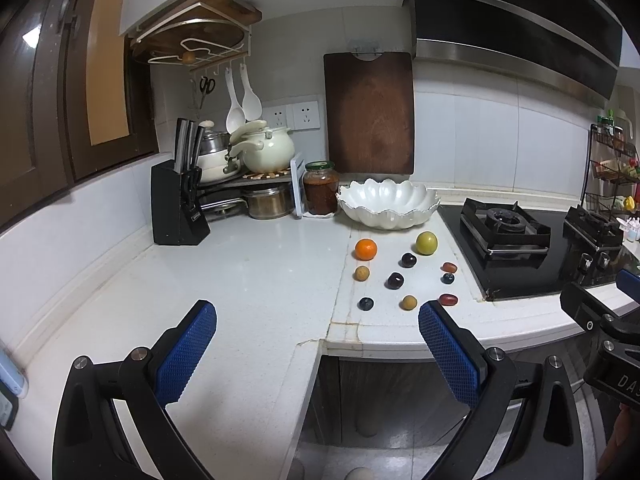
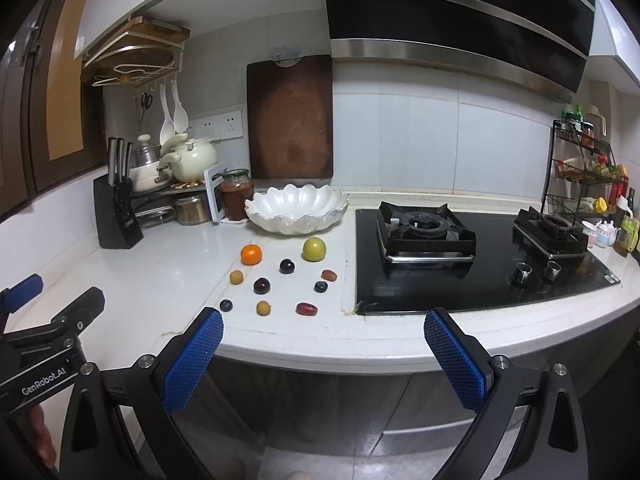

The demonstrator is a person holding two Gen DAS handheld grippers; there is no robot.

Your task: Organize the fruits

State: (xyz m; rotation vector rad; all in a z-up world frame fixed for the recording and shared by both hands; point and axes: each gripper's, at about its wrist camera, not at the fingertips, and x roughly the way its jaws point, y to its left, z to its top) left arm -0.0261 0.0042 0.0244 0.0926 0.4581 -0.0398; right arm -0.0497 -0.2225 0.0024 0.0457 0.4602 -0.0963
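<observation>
Several small fruits lie on the white counter in front of an empty white scalloped bowl (image 1: 387, 202) (image 2: 297, 209): an orange (image 1: 365, 249) (image 2: 251, 254), a green fruit (image 1: 426, 243) (image 2: 314, 249), dark plums (image 1: 395, 280) (image 2: 261, 285), blueberries (image 1: 365, 303) (image 2: 226, 305), tan longans (image 1: 409, 302) (image 2: 263, 307) and red dates (image 1: 448, 299) (image 2: 307, 309). My left gripper (image 1: 316, 352) is open and empty, held short of the counter edge. My right gripper (image 2: 324, 356) is open and empty, also short of the edge.
A black gas hob (image 2: 472, 256) lies right of the fruits. A jar (image 1: 321, 188), a knife block (image 1: 178, 208), pots on a rack (image 1: 256, 160) and a leaning wooden board (image 1: 370, 114) stand at the back. A spice rack (image 2: 584, 168) stands far right.
</observation>
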